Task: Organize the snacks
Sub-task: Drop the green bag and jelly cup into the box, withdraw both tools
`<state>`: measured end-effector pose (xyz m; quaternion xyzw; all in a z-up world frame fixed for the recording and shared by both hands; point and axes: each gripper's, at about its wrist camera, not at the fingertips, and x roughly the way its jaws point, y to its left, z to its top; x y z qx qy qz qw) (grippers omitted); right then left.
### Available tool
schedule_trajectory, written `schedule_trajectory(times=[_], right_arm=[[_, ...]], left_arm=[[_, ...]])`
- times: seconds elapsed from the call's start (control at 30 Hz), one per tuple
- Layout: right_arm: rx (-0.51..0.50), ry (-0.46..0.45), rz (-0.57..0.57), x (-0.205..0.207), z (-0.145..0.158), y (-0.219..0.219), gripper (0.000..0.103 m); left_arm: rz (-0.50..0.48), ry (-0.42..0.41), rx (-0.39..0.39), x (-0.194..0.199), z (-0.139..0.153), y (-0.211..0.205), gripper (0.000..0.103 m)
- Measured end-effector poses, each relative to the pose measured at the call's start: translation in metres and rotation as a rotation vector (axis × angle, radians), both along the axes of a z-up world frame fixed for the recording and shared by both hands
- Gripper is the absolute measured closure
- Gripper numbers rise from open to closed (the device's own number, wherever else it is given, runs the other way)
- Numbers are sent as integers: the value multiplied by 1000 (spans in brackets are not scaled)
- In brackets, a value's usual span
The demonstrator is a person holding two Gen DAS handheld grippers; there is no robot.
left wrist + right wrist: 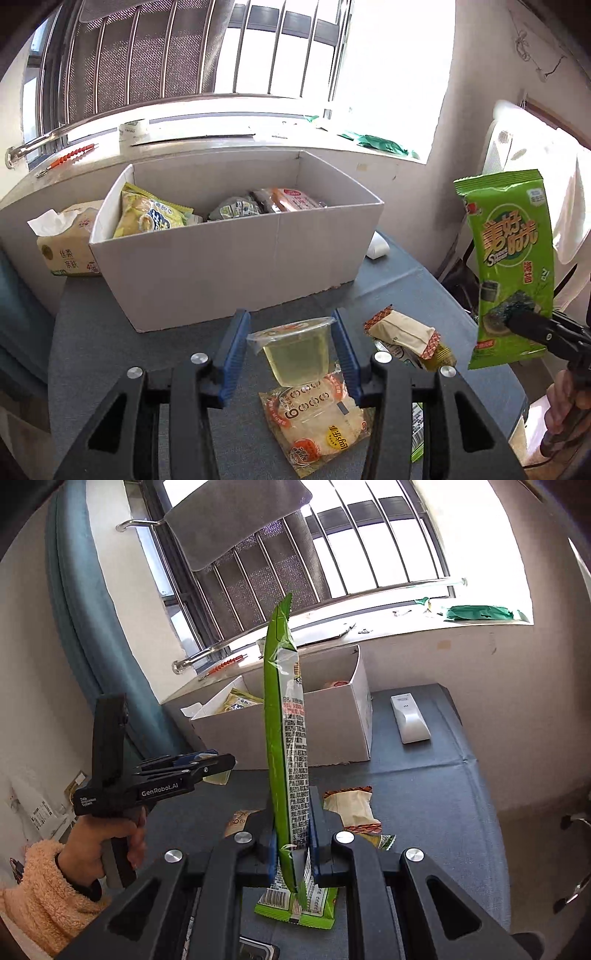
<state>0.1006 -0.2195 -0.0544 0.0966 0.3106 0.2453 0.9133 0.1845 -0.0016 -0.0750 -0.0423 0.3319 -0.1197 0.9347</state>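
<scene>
Two jaws, left gripper (291, 350) clasping clear jelly cup (293, 349); right gripper (291, 834) pinching glossy green packet (284, 738)

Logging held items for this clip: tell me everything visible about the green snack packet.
The green snack packet is a long, flat, glossy plastic pouch with crimped ends, orange-red lettering and a seaweed picture on the front, and small print on the back. It stands upright in the air, right of the cardboard box, pinched near its lower end by the shut right tool. Nothing else touches it.

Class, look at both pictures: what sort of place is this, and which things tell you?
Probably a room in a home: a barred window with a sill, a tissue pack, and a cloth-covered table bearing a cardboard snack box.
</scene>
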Motion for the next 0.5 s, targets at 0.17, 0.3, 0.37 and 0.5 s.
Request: schedule_trajectory(times=[0.17, 0.3, 0.37, 0.5], right_arm=[[12, -12, 38, 32, 20, 23, 90], [-9, -9, 25, 82, 45, 44, 90], [3, 11, 19, 116, 58, 54, 90], [-34, 86, 25, 186, 72, 78, 90]], left_arm=[[13, -102, -55, -3, 51, 24, 54], [37, -138, -117, 25, 84, 50, 54], [54, -122, -154, 54, 94, 60, 54], [70, -70, -194, 111, 99, 68, 54]])
